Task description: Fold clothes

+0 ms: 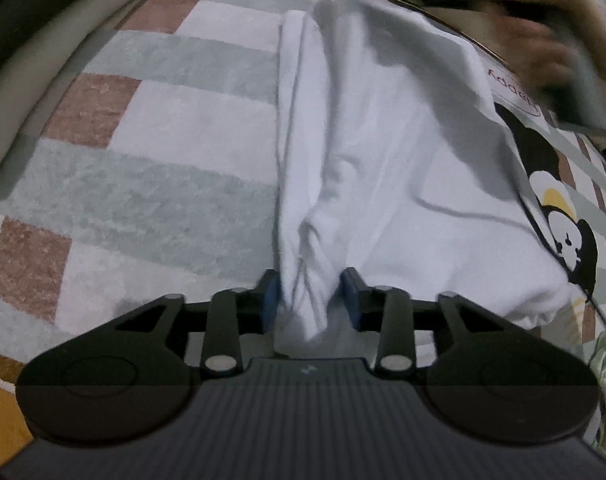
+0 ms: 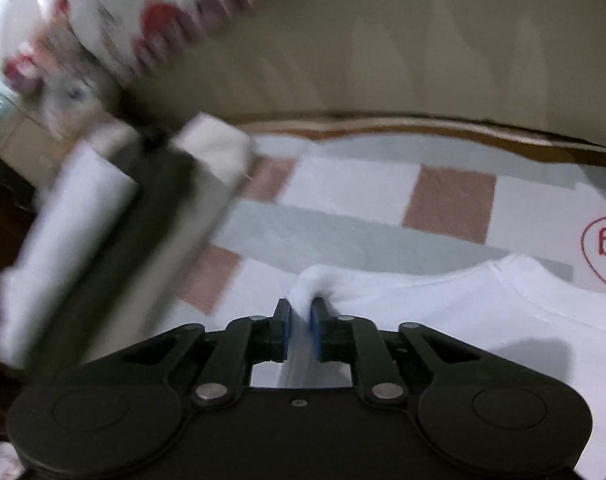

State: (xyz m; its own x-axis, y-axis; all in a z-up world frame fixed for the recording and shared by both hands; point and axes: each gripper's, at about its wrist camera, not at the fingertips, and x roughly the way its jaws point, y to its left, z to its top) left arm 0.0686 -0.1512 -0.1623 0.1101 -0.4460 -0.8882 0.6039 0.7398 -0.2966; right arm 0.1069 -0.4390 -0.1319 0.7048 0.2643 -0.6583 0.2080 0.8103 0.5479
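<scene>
- As the left wrist view showed it, the left gripper (image 1: 311, 300) pinched a bunched edge of the white shirt (image 1: 383, 160), which ran lengthwise ahead over the checked blanket (image 1: 143, 160); a blurred hand (image 1: 543, 52) was hard to read.
- In the right wrist view, the right gripper (image 2: 301, 316) was clamped on a shirt fold, the cloth spreading rightward; its far part was cut off.

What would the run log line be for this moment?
fold clothes | left gripper shut on white T-shirt | right gripper shut on white T-shirt | over checked rug
</scene>
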